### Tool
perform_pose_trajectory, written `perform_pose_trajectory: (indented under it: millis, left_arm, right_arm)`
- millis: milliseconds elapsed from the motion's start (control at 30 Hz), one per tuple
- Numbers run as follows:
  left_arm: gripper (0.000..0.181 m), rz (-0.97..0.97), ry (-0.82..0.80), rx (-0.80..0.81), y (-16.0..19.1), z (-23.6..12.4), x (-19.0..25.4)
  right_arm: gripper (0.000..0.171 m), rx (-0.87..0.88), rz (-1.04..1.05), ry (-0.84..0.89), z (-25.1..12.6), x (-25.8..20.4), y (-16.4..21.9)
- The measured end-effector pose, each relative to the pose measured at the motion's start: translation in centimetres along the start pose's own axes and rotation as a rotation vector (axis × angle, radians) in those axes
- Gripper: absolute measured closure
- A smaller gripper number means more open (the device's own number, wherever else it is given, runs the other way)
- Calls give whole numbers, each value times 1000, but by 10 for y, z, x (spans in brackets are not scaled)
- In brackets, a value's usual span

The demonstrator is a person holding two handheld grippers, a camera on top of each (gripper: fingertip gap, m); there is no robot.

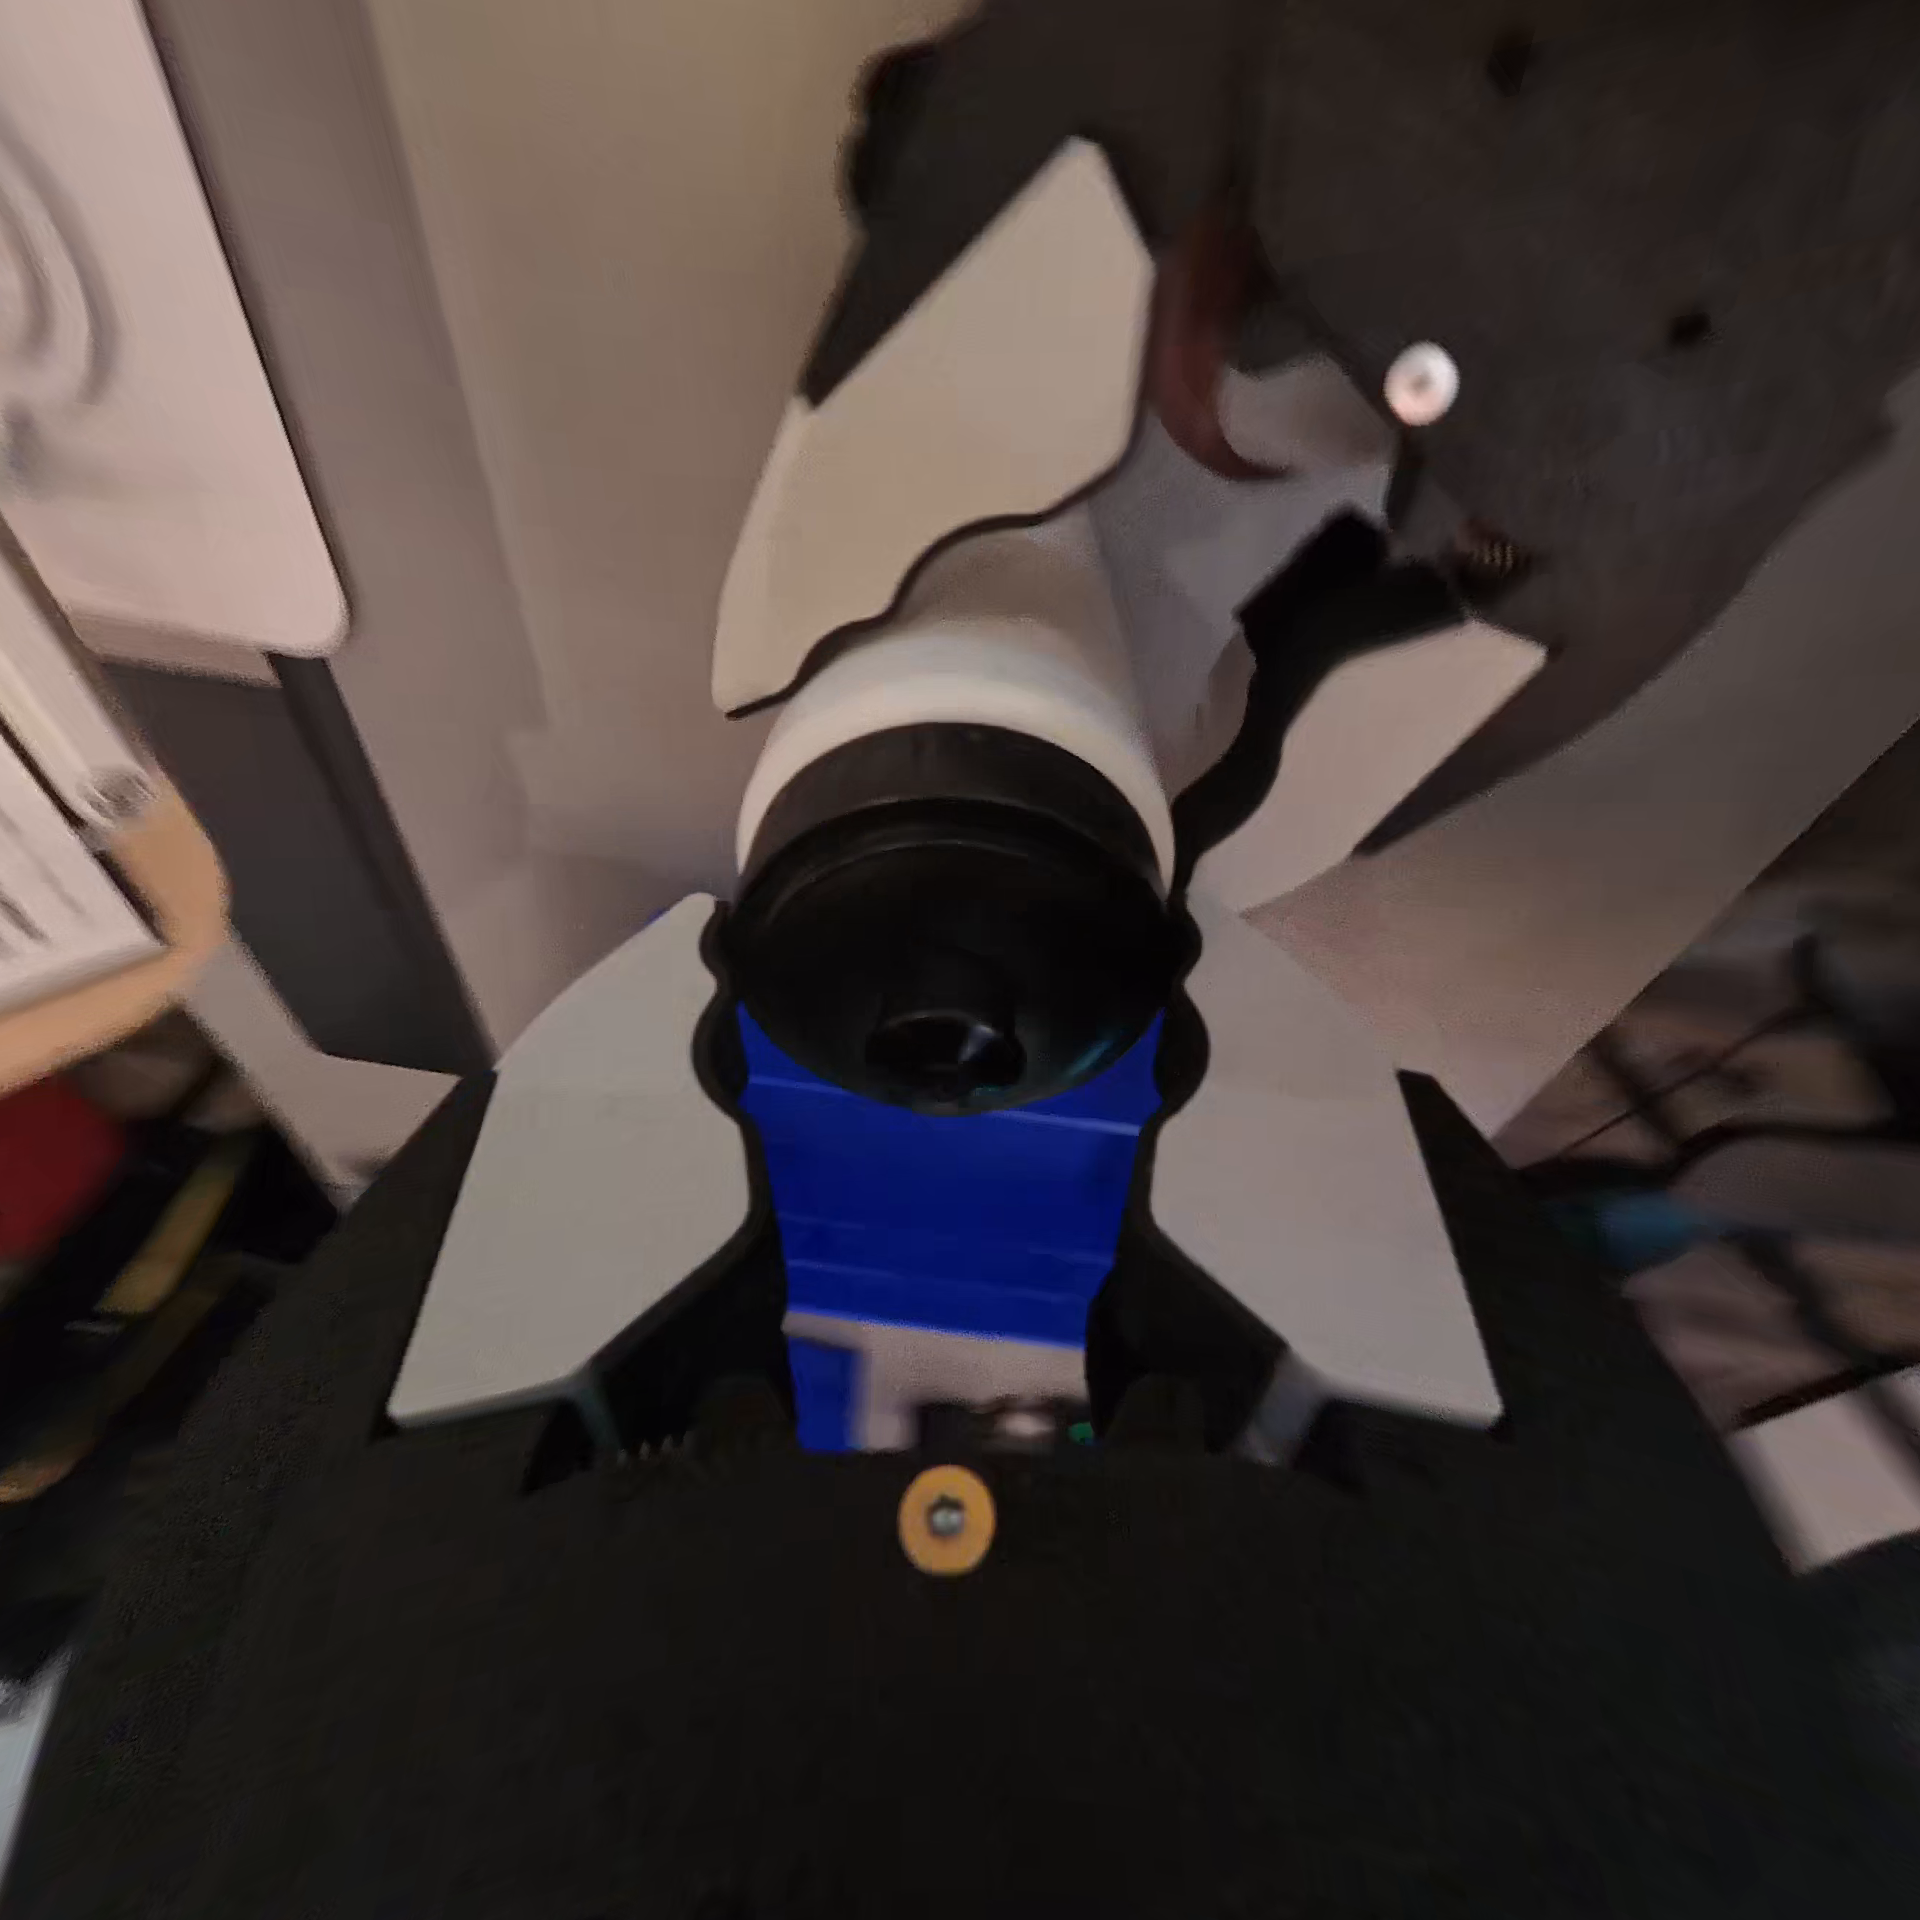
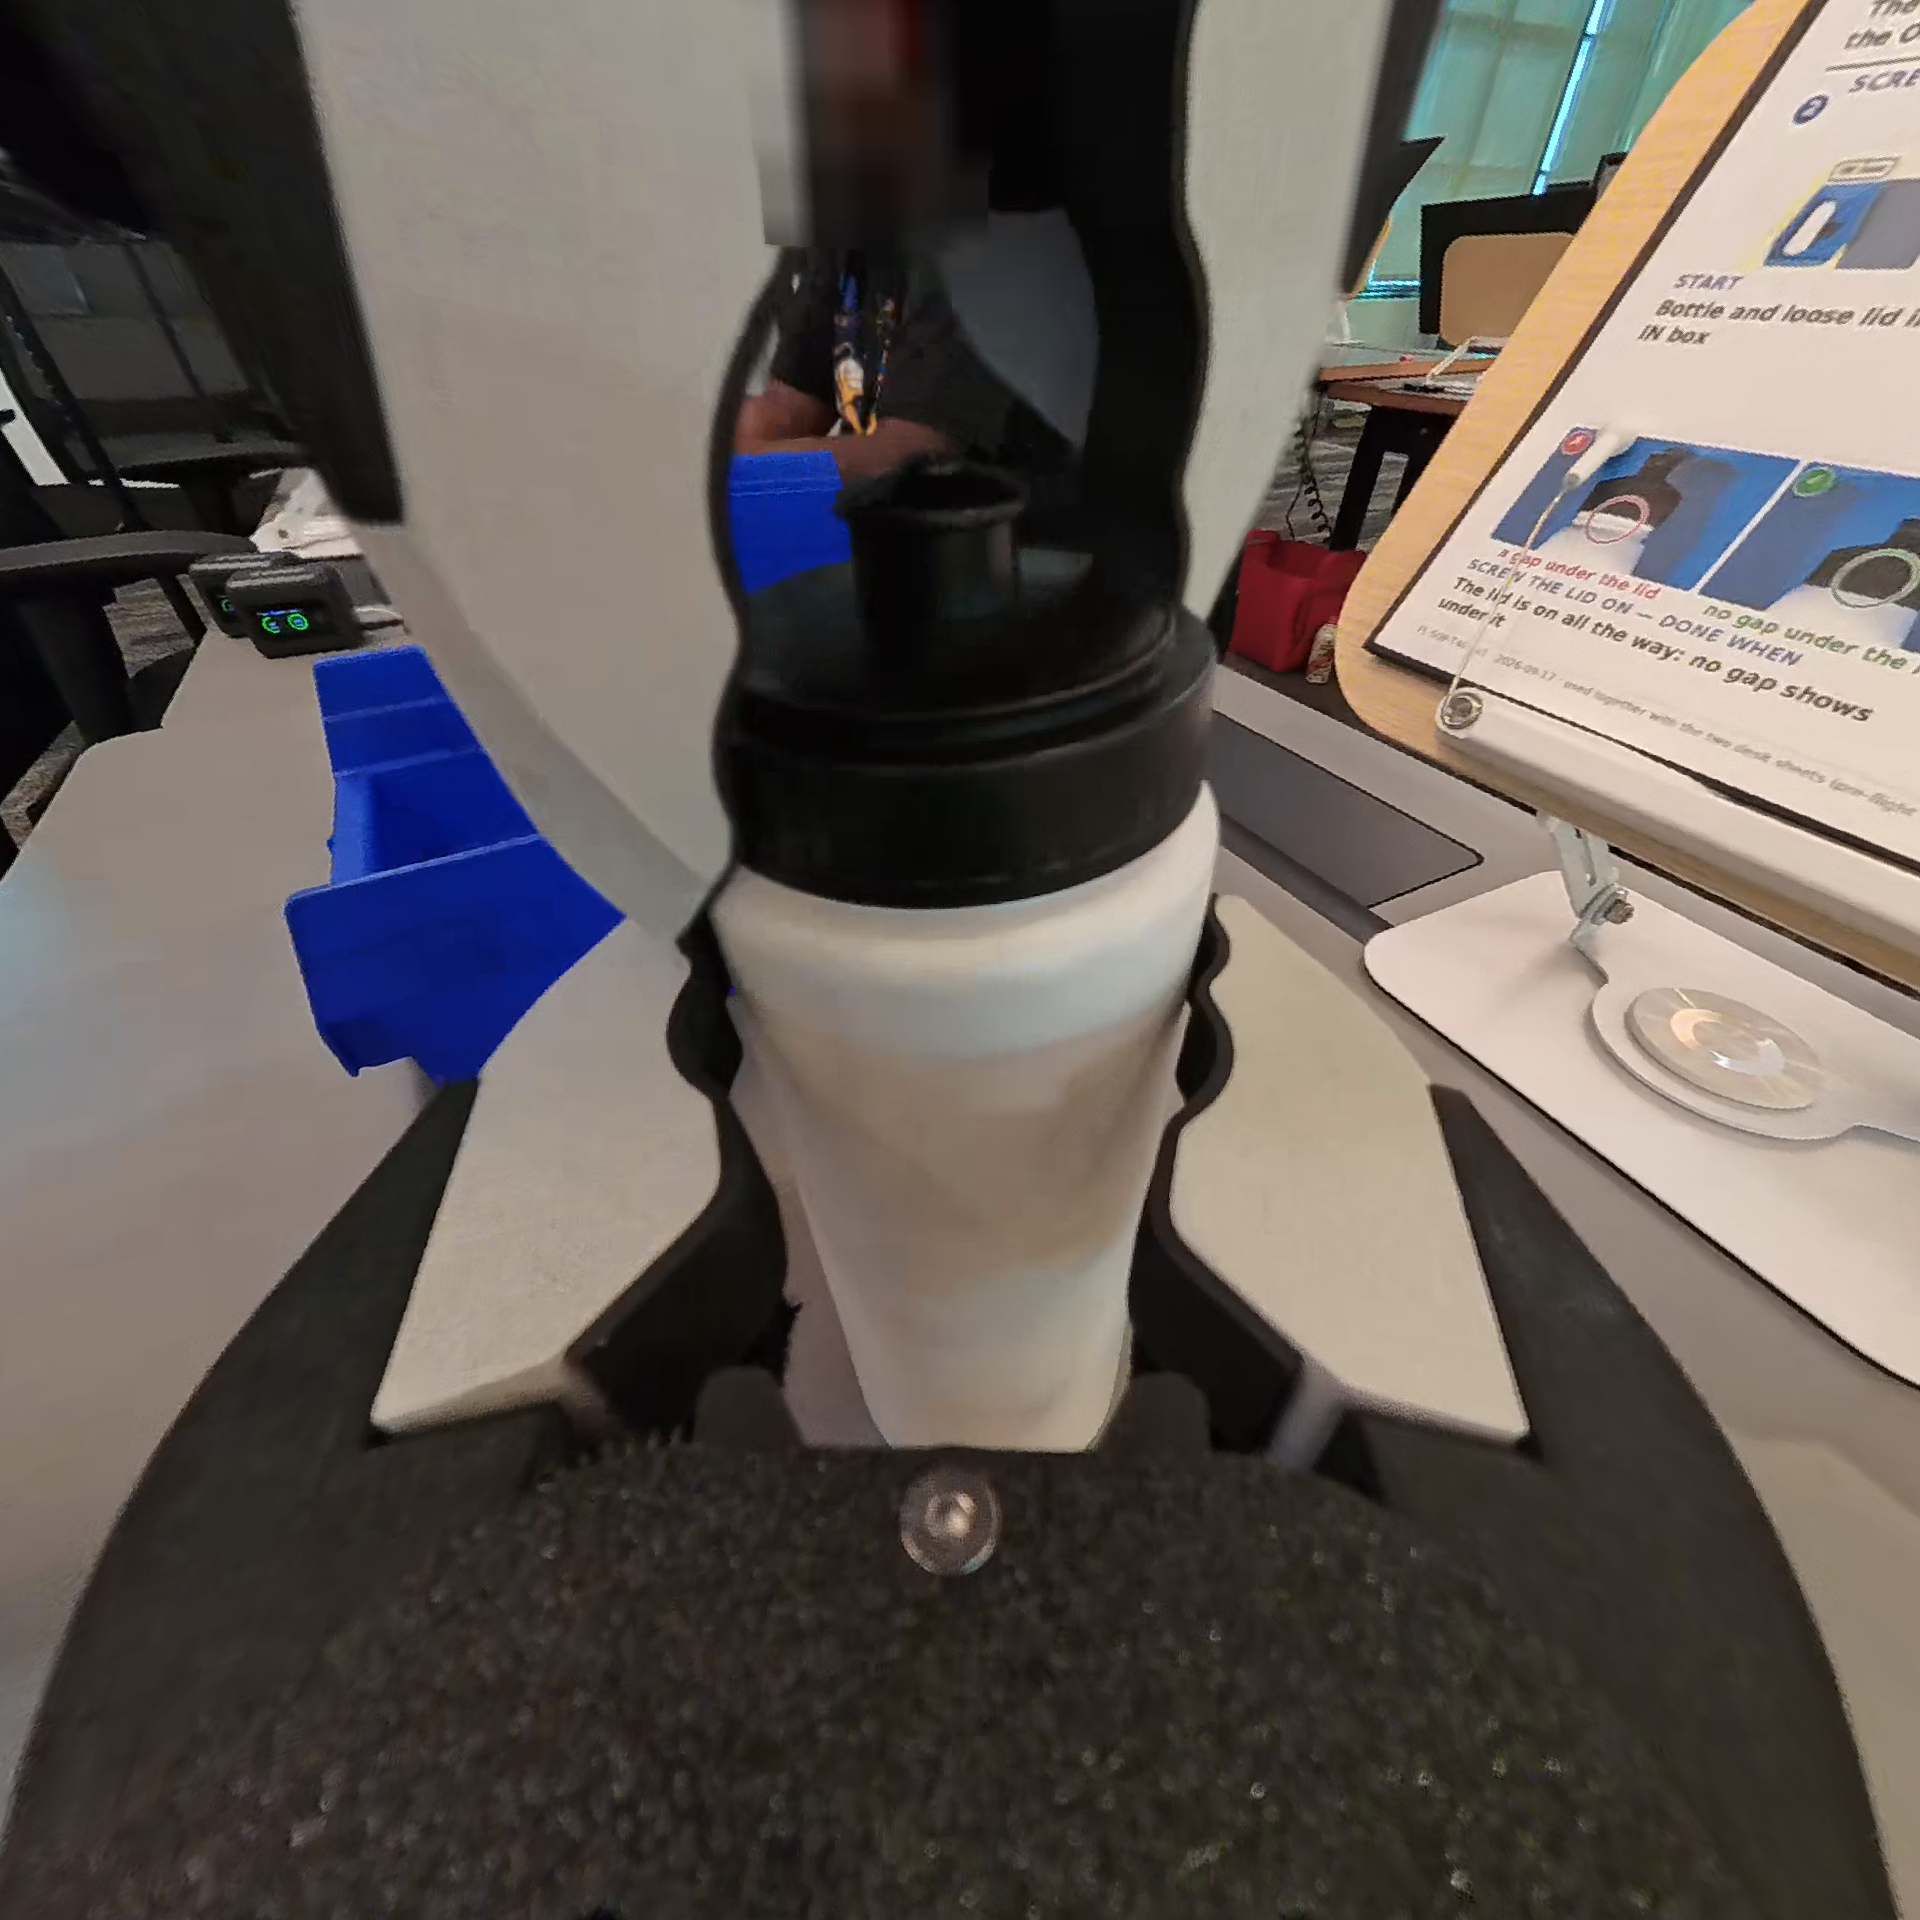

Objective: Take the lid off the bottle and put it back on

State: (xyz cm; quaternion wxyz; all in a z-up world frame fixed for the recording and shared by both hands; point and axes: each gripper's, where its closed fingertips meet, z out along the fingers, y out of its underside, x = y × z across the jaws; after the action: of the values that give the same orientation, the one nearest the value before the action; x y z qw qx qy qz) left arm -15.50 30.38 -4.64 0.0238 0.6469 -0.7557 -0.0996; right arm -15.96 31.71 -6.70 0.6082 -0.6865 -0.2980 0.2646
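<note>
A white bottle [image 2: 956, 1091] with a black spouted lid [image 2: 966, 790] is held upright above the grey table. My right gripper [image 2: 956, 966] is shut on the bottle's body just below the lid. My left gripper [image 1: 951, 935] comes down from above and is shut on the lid [image 1: 935, 935], one finger on each side of its rim. The lid sits on the bottle's neck with no gap showing. In the left wrist view the bottle [image 1: 935, 686] shows beneath the lid, with the right gripper's fingers [image 1: 914, 447] around it. The left fingers [image 2: 540, 468] fill the upper part of the right wrist view.
A blue divided bin [image 2: 436, 883] stands on the grey table [image 2: 156, 1039] to the left, below the bottle [image 1: 935, 1195]. An instruction sheet on a tilted stand [image 2: 1714, 520] with a white base [image 2: 1558, 1091] stands at the right. A small black device [image 2: 281, 618] lies far left.
</note>
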Motion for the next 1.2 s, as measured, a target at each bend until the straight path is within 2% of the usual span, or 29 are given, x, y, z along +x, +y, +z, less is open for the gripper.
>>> perform_pose_trajectory:
  millis: [167, 300, 400, 567, 633, 733, 833, 1000, 1100, 1200]
  left_arm:
    - [104, 344, -70, -100, -1, 0, -8]
    - [104, 359, -71, -90, -3, -1, -8]
    - [104, 184, -8, 9, -10, -3, -3]
    - [85, -275, 116, 294, -28, -26, -13]
    - [72, -520, 115, 319, -25, -27, -22]
    - [76, -816, 92, 324, -16, -26, -27]
    - [82, -1058, 148, 307, -13, -22, -18]
    - [87, -1138, 80, 255, -6, -14, -16]
    - [112, -1158, 153, 270, -15, -17, -8]
    - [112, -1134, 148, 242, -15, -17, -7]
  right_arm:
    - [86, 9, 19, 1, 0, 2, 0]
    - [86, 12, 27, 0, -1, 3, 0]
    - [86, 9, 26, 2, -2, 3, 0]
    - [86, 13, 26, 15, -1, 3, 0]
    - [86, 17, 31, 17, -1, 4, 0]
    - [86, 21, 37, 15, 0, 4, 0]
    - [86, 21, 39, 17, 0, 5, 0]
    - [86, 22, 40, 16, 0, 4, 0]
    - [86, 24, 40, 13, 0, 3, 0]
    - [86, 20, 36, 12, 0, 2, 0]
